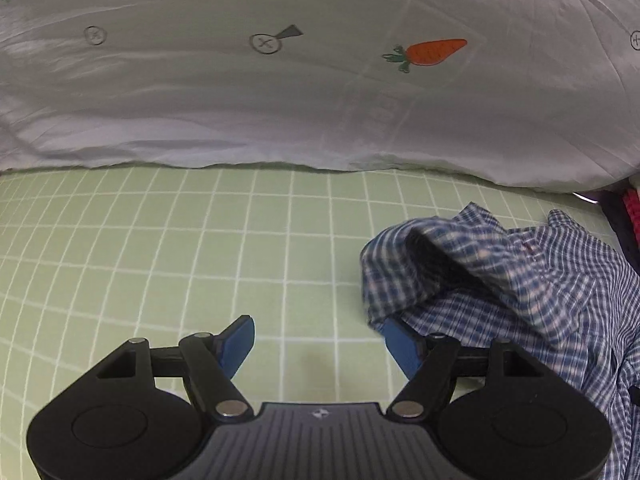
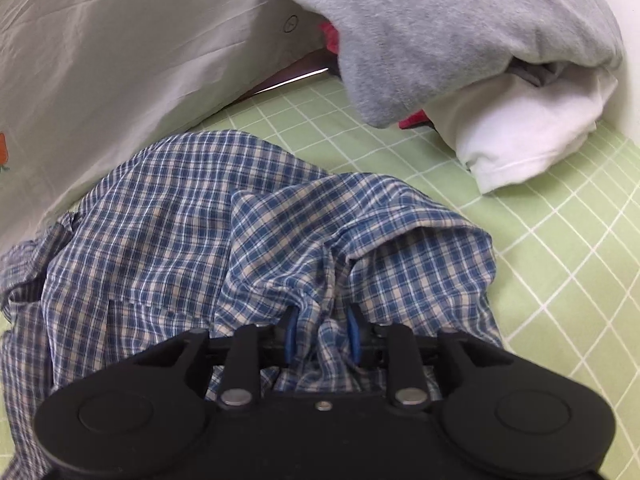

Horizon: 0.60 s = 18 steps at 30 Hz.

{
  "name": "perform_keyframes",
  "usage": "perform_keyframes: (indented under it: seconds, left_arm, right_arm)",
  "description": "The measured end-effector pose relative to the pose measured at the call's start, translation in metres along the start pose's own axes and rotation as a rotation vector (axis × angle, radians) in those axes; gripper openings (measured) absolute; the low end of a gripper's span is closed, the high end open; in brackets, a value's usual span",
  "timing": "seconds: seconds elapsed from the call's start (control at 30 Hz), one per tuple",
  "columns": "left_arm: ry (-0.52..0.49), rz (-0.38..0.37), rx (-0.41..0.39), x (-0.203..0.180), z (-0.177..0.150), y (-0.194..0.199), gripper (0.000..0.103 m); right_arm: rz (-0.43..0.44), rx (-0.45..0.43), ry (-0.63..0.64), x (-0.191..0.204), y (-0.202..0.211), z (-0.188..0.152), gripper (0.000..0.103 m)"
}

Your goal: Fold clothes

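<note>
Checked shirt (image 2: 224,240) crumpled on the green grid sheet (image 1: 160,260), just below the white pillow (image 1: 240,100).
Right gripper (image 2: 322,334) buried in its folds, narrowly parted, cloth bunched between, grip uncertain; left gripper (image 1: 320,340) wide, empty, right fingertip (image 1: 394,330) tucked under the shirt's near edge.

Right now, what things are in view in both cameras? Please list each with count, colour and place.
plaid shirt: one, blue and white, crumpled on the sheet.
bed sheet: one, green with white grid, underneath.
pillow: one, white with carrot print, behind.
grey garment: one, in the pile, far right.
white garment: one, under the grey one.
red cloth: some, peeking from the pile.
left gripper: jaws open, empty.
right gripper: shirt cloth between jaws.
</note>
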<state>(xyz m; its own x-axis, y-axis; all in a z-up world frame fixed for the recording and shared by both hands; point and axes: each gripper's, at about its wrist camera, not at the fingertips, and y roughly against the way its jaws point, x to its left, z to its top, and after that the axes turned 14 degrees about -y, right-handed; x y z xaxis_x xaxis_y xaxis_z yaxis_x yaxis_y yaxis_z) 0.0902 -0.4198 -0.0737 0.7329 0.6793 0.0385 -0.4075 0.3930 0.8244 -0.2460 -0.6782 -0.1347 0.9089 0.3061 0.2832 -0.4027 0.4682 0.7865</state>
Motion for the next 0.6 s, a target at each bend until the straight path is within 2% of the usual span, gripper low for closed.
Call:
perform_keyframes:
  seconds: [0.03, 0.17, 0.2, 0.23, 0.27, 0.3, 0.33, 0.4, 0.6]
  left_arm:
    - [-0.013, -0.014, 0.003, -0.004, 0.005, -0.009, 0.077]
    - [-0.065, -0.064, -0.003, -0.017, 0.021, -0.038, 0.077]
    - [-0.066, -0.076, -0.01, -0.018, 0.024, -0.044, 0.073]
    - [-0.049, -0.09, -0.019, -0.016, 0.025, -0.048, 0.056]
    - [-0.017, -0.106, -0.016, -0.012, 0.026, -0.052, 0.028]
    - [0.024, -0.125, -0.004, -0.005, 0.027, -0.057, 0.011]
    - [0.064, -0.13, 0.004, 0.002, 0.027, -0.059, 0.003]
    - [0.114, -0.093, -0.01, 0.019, 0.023, -0.054, 0.003]
    - [0.273, 0.156, -0.022, 0.118, -0.013, -0.006, 0.003]
  right_arm:
    - [-0.008, -0.003, 0.027, 0.003, 0.0, -0.001, 0.029]
    - [-0.033, -0.016, 0.093, 0.009, -0.002, -0.003, 0.036]
    - [-0.035, -0.019, 0.091, 0.009, -0.002, -0.003, 0.037]
    - [-0.035, -0.017, 0.082, 0.009, -0.002, -0.002, 0.037]
    - [-0.036, -0.016, 0.074, 0.008, -0.002, -0.001, 0.037]
    - [-0.039, -0.014, 0.07, 0.008, -0.005, 0.001, 0.037]
    - [-0.042, -0.013, 0.069, 0.008, -0.005, 0.001, 0.037]
    - [-0.05, -0.011, 0.068, 0.009, -0.007, 0.002, 0.037]
    - [-0.075, -0.013, 0.075, 0.02, -0.006, -0.001, 0.037]
